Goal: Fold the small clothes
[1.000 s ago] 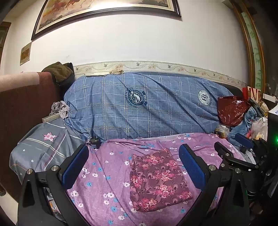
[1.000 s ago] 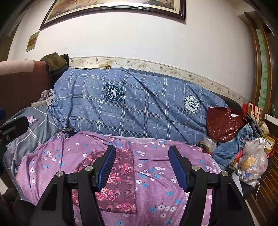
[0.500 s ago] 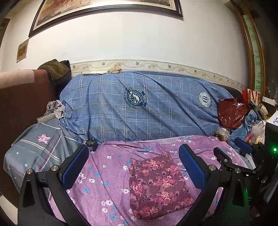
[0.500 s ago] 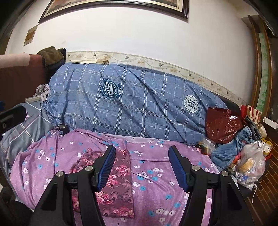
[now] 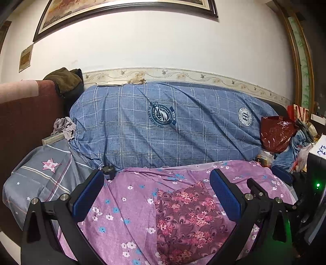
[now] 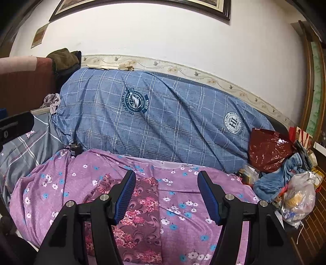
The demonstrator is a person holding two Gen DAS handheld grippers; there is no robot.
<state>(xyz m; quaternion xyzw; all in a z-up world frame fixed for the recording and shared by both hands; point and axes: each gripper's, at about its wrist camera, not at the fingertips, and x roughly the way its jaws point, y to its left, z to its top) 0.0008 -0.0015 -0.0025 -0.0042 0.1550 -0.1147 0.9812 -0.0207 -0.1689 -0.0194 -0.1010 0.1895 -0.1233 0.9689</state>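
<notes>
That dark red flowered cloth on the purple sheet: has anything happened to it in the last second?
No. The dark red flowered cloth lies flat on the purple flowered sheet, untouched. Both views shifted slightly, so the grippers moved a little. Left gripper and right gripper stayed open, holding nothing.

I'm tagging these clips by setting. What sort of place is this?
Probably a lived-in room at home: a sofa draped in a blue plaid sheet, a framed painting on the wall, and bags and clothes heaped at one end.

Maroon floral garment (image 5: 189, 220) lies folded flat on the purple flowered sheet (image 5: 126, 203)
</notes>
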